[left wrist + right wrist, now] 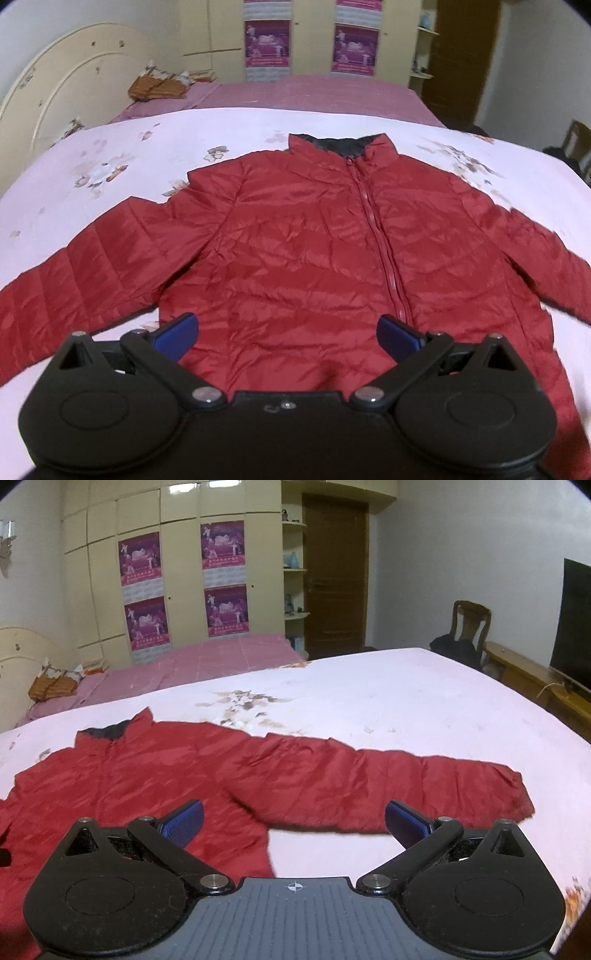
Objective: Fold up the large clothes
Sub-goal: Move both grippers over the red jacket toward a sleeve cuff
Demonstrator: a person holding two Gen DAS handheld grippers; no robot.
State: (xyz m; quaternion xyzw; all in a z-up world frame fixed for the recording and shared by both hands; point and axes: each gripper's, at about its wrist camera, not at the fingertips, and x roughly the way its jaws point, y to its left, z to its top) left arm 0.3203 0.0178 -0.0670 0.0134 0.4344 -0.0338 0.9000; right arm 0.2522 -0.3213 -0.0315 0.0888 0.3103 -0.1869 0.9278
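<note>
left black two-finger gripper (pixel 288 334) with blue pads (pixel 177 332): jaws spread wide, nothing between them, poised above the lower front of the red quilted puffer jacket (pixel 295 251), near its hem and just left of the zip.

right black two-finger gripper (pixel 293 821) with blue ribbed pads (pixel 183 821): jaws spread wide, holding nothing, poised over the jacket's (pixel 155 775) right side where body and sleeve meet; left finger above red fabric, right finger above bare sheet just below the sleeve.

red quilted puffer jacket: laid flat, front up, zipped, on the pale pink floral bed sheet (pixel 110 155); dark grey collar lining (pixel 332 144) at the far end from the grippers; red zip (pixel 384 240) down the middle; left sleeve (pixel 74 266) spread out and downward from the jacket body; right sleeve (pixel 388 775) stretched out straight from the jacket, cuff lying flat on the sheet.

pale pink floral bed sheet: under the jacket on every side.

magenta checked bedspread (pixel 207 661): beyond the jacket's collar.

cream curved headboard (pixel 66 74): far left of the jacket.

orange-brown bundle of cloth (pixel 157 86): on the magenta bedspread, beyond the jacket's left shoulder.

cream wardrobe with purple posters (pixel 184 579): behind the bed, past the jacket's collar.

brown wooden door (pixel 334 579), wooden chair (pixel 471 622), black flat screen (pixel 574 624): beyond the jacket's right sleeve.
</note>
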